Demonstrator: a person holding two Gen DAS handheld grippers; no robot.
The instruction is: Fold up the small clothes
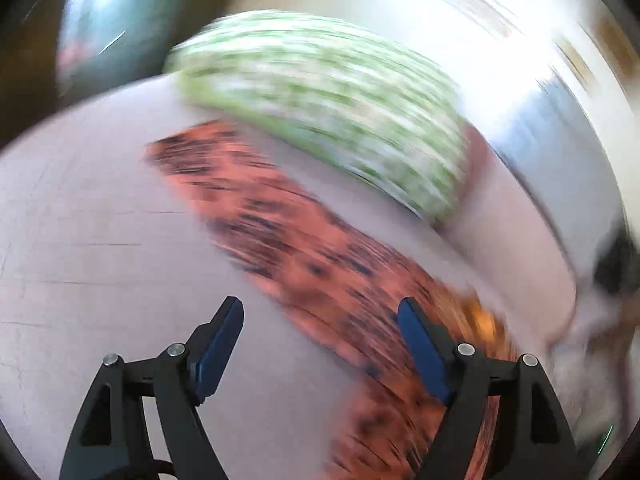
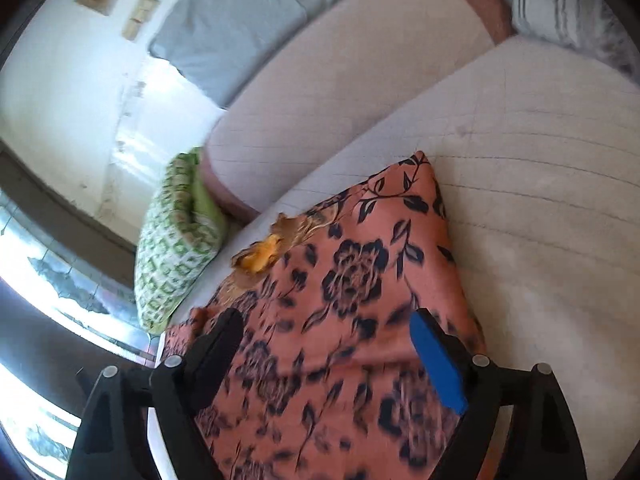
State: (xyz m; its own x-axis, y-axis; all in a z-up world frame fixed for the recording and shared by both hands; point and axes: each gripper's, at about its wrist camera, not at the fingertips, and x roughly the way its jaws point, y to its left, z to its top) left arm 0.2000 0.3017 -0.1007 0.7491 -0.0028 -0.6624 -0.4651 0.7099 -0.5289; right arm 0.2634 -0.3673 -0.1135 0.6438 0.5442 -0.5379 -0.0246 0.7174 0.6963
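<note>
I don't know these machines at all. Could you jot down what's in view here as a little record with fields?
Surface: pale quilted sofa cushion
Garment: salmon cloth with dark floral print, lying flat
Trim: orange-yellow patch at the cloth's edge
Nearby: green-and-white patterned pillow beside the cloth
Left gripper: open, empty
Right gripper: open above the cloth, gripping nothing

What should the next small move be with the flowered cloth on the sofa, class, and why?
Probably lower the right gripper and close it on the flowered cloth. Both it and the left gripper are open and empty, and the cloth lies loose on the sofa seat, directly beneath the right gripper.
</note>
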